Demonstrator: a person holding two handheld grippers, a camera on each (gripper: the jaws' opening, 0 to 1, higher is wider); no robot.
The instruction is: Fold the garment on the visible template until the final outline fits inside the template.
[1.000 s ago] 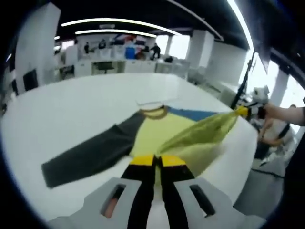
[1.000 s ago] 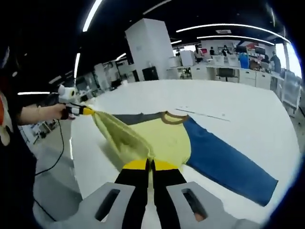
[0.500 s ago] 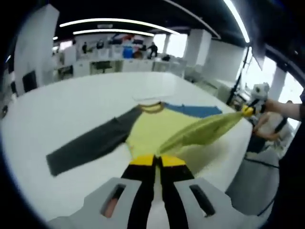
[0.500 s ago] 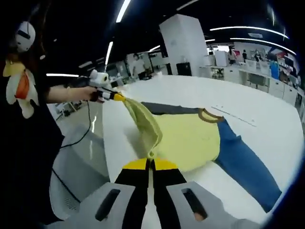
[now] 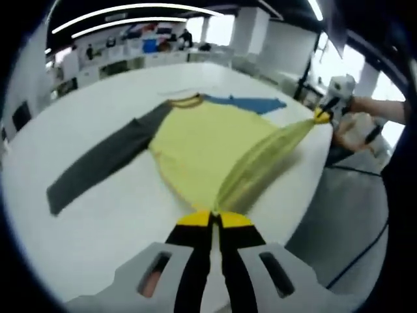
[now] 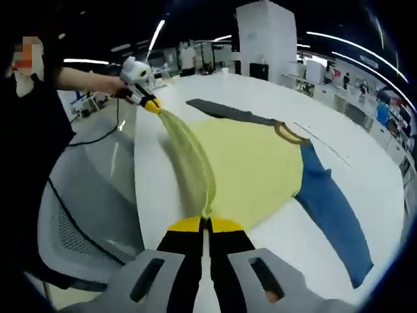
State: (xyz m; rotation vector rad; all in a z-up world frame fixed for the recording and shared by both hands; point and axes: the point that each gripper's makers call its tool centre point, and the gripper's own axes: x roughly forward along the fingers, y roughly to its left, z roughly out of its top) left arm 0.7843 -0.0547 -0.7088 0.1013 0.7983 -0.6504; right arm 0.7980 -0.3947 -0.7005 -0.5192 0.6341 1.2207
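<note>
Now we have the long-sleeved shirt with a yellow body, one dark grey sleeve and one blue sleeve (image 5: 195, 143) lying face up on the big white table (image 5: 98, 215), its brown-trimmed collar (image 5: 187, 100) at the far end from us in the left gripper view. We see the grey sleeve (image 5: 98, 163) stretched flat out across the tabletop, and the blue sleeve (image 6: 329, 208) stretched flat the other way in the right gripper view. We have the hem edge of the yellow body lifted off the table and pulled taut into a long, narrow fold (image 5: 260, 163) that runs between our two tools. Our left gripper (image 5: 212, 219), with black jaws tipped in yellow, is clenched on one end of that lifted edge; we also see it at the far end of the fold in the right gripper view, held out by a hand (image 6: 107, 83). Our right gripper (image 6: 204, 220) is clamped on the other end of the edge, and it appears beyond the table's side in the left gripper view (image 5: 320, 116). Beside the table, below the raised fold in the right gripper view, stands a grey mesh-backed chair (image 6: 85, 228). Far behind the table we make out desks and ceiling strip lights (image 5: 130, 10)
</note>
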